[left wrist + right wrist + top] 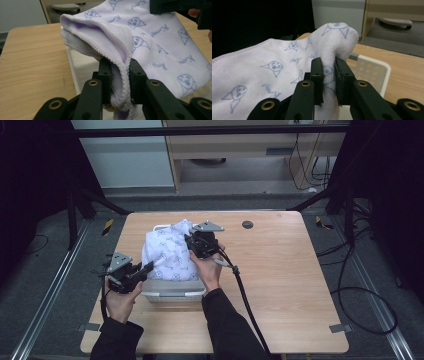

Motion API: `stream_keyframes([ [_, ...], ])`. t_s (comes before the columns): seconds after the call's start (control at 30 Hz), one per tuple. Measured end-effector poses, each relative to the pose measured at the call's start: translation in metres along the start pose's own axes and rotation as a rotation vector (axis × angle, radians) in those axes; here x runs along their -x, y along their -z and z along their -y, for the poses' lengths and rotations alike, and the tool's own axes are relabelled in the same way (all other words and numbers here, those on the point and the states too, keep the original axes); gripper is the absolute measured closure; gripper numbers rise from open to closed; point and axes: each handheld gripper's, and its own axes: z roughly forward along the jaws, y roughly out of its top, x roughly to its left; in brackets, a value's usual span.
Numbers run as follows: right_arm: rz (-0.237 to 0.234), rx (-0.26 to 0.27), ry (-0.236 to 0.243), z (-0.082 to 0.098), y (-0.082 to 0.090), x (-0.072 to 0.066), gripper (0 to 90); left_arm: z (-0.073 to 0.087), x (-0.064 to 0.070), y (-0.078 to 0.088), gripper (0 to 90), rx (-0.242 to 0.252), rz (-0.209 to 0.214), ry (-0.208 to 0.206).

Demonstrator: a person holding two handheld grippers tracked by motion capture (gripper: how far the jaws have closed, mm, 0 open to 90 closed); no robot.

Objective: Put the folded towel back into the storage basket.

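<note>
A white towel [167, 252] printed with small blue cartoon faces hangs between my two grippers above a white perforated basket [172, 291]. My left gripper [147, 268] is shut on the towel's near left edge; in the left gripper view its pads clamp the folded hem of the towel [120, 82]. My right gripper [192, 242] is shut on the far right part of the cloth; in the right gripper view a bunched fold of the towel [328, 75] is squeezed between the pads of my right gripper [328, 83]. The basket rim [372, 70] shows just behind.
The basket sits on a light wooden table [280, 270] with a dark round grommet [247, 224] near the far edge. Cables [365, 290] lie on the floor to the right. Black frame legs stand at both far corners.
</note>
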Motion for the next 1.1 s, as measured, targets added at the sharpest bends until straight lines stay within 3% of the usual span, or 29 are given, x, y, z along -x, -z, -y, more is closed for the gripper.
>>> stream_keyframes([
  [0.4, 0.018, -0.063, -0.025, 0.025, -0.016, 0.012, 78.3, 0.014, 0.001, -0.023, 74.9, -0.071, -0.012, -0.024],
  [0.77, 0.032, -0.092, -0.012, 0.034, -0.026, 0.015, 77.9, 0.022, 0.003, -0.037, 74.7, -0.112, -0.032, -0.031],
  [1.0, 0.039, -0.137, -0.006, 0.042, -0.033, 0.018, 76.9, 0.026, 0.002, -0.045, 74.2, -0.148, -0.033, -0.026],
  [1.1, 0.048, -0.177, 0.019, 0.047, -0.037, 0.019, 73.5, 0.028, 0.003, -0.049, 70.3, -0.172, -0.043, -0.025],
])
